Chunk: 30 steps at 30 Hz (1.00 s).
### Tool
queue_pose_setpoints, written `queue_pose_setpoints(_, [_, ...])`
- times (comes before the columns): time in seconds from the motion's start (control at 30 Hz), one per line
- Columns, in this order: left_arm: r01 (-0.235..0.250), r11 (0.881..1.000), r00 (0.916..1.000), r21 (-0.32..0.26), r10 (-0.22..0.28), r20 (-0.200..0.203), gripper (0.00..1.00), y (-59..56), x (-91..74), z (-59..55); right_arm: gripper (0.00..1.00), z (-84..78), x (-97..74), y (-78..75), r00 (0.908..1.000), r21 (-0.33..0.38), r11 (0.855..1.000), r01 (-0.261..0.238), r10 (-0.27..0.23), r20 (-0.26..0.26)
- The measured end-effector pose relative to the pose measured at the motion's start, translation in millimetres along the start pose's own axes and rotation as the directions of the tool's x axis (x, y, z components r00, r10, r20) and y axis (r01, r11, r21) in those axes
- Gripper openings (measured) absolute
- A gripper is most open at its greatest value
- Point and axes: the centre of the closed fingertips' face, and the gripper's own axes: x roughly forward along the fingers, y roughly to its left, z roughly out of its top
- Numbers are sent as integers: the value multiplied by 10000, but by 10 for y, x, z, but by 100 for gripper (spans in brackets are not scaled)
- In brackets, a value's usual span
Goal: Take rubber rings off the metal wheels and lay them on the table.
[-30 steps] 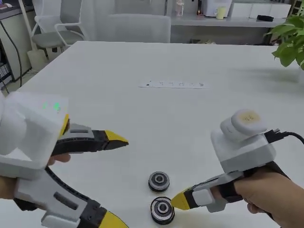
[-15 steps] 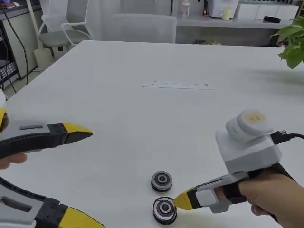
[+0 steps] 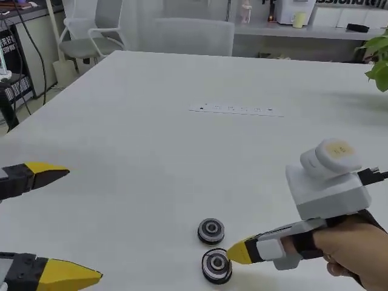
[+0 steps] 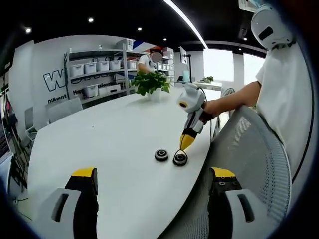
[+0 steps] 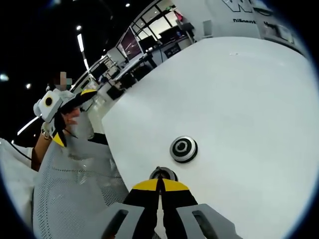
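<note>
I am holding my left gripper [image 3: 85, 225] low at the near left edge of the table [image 3: 182, 151], with its yellow-tipped jaws spread wide and nothing between them. In the left gripper view the two jaws are standing far apart, one over the tabletop and one over the mesh back of a chair [image 4: 249, 149].

My right hand [image 3: 348, 248] is gripping the right gripper [image 3: 235, 251], and its jaws are pressed together into one yellow point. That point is resting right at the upper right edge of the near wheel [image 3: 216, 265]. In the right gripper view the wheel is peeking out just past the closed tips. I cannot tell whether the tips are catching its rubber ring [image 3: 205, 270], which is sitting around the metal rim.

The far wheel [image 3: 211, 230] is lying flat just beyond the first one, close to it but apart, and it is wearing its own black ring.

Farther out a socket strip [image 3: 233, 109] is lying set into the middle of the tabletop. Beyond the far edge an office chair [image 3: 82, 39] is standing at the left, and a leafy plant [image 3: 379, 57] is showing at the right.
</note>
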Motion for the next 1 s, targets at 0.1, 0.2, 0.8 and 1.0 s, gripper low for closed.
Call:
queue_pose_setpoints(0.1, [-63, 9997, 10000, -249, 62, -64, 91, -28, 28, -69, 0, 12, -15, -8, 10000, 42, 10000, 30, -31, 75])
queue_pose_setpoints(0.2, [-23, 9993, 9999, -374, 17, -171, 91, -62, 62, -124, 0, 28, -30, -8, 9999, 74, 10000, 27, -28, 165])
queue_pose_setpoints(0.8, [-113, 9957, 9957, -921, 27, -926, 96, -82, 148, -338, 0, 255, -220, -18, 9878, 713, 9975, 21, -132, 1552])
queue_pose_setpoints(1.0, [23, 9923, 9968, -1239, -123, -793, 98, -113, 160, -330, 0, 348, -292, 14, 9788, 838, 9965, -31, -141, 2041])
